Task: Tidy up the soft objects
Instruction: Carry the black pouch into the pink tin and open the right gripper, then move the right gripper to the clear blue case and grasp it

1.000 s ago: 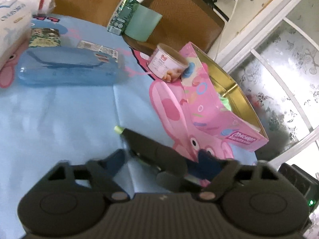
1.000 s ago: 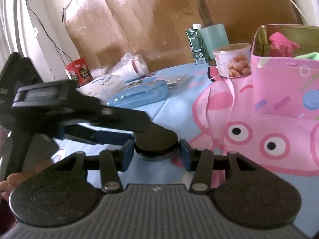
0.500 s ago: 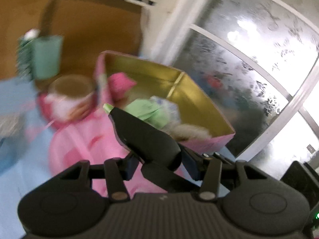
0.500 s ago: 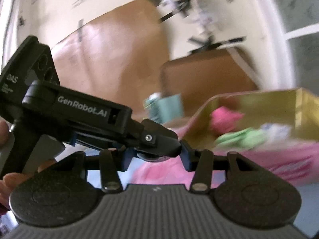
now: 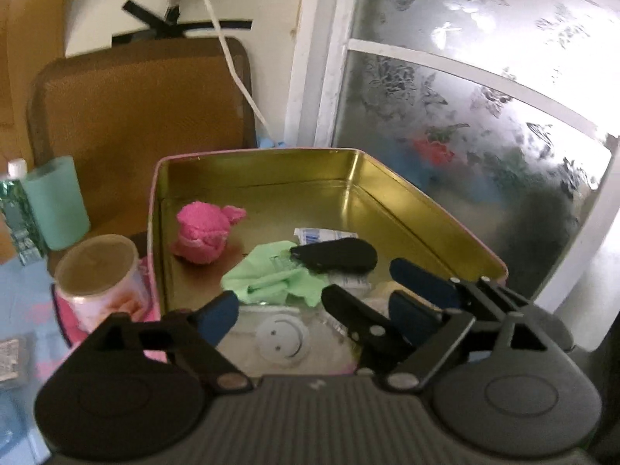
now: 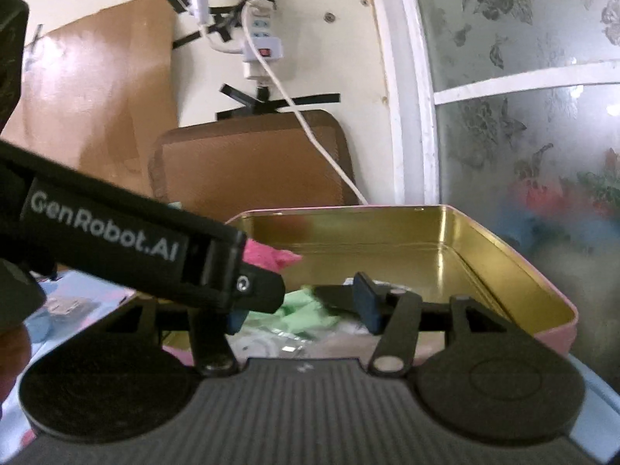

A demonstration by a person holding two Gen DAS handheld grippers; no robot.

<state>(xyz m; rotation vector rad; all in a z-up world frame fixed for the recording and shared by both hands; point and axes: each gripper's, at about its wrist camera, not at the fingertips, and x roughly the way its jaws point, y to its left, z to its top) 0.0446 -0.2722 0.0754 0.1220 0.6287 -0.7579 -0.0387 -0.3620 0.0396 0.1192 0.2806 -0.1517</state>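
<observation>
Black case (image 5: 337, 257) now lies in the tin (image 5: 445, 228); left tongs (image 5: 329, 302) just opened wide, empty; right tongs (image 6: 306, 310) also opening, empty; drop done.

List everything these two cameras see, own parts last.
tin box: one, pink outside, gold inside, open on the table
soft ball: one, pink, back left in the tin
cloth: one, green, middle of the tin
flat piece: one, black, on the cloth
mask: one, white, near end of the tin
can: one, pink label, left of the tin
cup: one, teal, behind the can
chair: one, brown, behind the table
left hand-held gripper: one, black with blue pads, over the tin; jaws just been opening, holding nothing
right hand-held gripper: one, same colours, over the tin; jaws just been opening, flat piece seemingly released
</observation>
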